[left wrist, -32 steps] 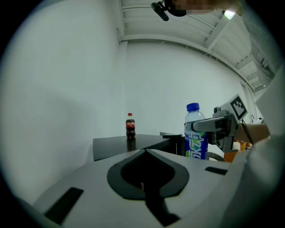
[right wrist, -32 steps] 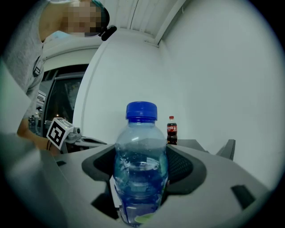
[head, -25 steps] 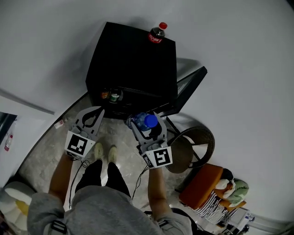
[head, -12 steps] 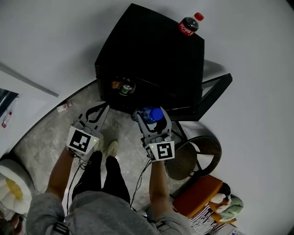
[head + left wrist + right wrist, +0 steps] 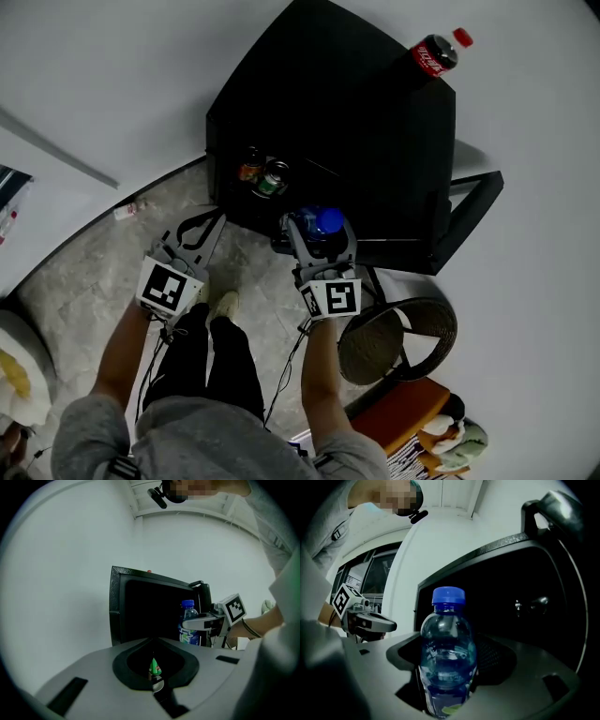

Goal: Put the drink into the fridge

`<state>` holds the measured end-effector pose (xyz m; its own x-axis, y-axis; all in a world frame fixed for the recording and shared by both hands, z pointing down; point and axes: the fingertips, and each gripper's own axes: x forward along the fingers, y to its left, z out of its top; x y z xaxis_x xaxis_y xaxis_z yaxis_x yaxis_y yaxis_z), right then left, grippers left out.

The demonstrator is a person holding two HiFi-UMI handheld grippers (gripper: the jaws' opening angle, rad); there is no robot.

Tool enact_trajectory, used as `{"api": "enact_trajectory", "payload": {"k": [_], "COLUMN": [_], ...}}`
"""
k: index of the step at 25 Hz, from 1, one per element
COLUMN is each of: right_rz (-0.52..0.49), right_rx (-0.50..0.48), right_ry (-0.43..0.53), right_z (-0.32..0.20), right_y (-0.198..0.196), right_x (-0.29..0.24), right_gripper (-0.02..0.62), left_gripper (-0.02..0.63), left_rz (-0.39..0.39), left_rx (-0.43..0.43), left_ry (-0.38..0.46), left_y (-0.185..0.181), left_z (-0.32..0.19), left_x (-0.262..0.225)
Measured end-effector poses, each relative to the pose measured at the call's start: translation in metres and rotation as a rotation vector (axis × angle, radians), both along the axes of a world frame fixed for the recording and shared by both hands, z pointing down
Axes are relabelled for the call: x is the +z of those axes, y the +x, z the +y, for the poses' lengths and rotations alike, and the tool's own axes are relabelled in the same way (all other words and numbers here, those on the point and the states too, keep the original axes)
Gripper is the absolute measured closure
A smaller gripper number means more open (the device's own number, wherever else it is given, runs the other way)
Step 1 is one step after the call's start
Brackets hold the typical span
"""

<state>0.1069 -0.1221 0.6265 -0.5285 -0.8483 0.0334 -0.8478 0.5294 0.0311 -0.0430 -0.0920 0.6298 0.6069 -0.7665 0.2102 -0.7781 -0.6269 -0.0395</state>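
Head view, right hand-held gripper (image 5: 319, 232) clamping bottle (image 5: 327, 221), at open fridge (image 5: 356, 122) front edge

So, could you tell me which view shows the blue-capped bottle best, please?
The right gripper view: the blue-capped bottle fills its centre, upright, clamped in the right claw. The head view shows mainly its cap from above; the left gripper view shows it small and side-on.

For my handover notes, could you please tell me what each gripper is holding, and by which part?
The right gripper holds the blue-capped bottle upright by its body, below the cap; the left gripper is shut and empty.
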Motion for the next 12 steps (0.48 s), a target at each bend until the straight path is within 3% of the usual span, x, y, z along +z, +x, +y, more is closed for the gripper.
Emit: {"api": "enact_trajectory", "payload": {"k": [12], "right_rz": [0.013], "right_rx": [0.025], "right_ry": [-0.027], "right_z": [-0.062], "right_y": [0.007], "right_x": [0.065], "right_gripper": [0.258], "left_gripper": [0.601], "left_rz": [0.009], "left_rx": [-0.056], "left_ry": [0.004], "left_y": [-0.015], "left_z": [-0.036], "left_x": [0.054]}}
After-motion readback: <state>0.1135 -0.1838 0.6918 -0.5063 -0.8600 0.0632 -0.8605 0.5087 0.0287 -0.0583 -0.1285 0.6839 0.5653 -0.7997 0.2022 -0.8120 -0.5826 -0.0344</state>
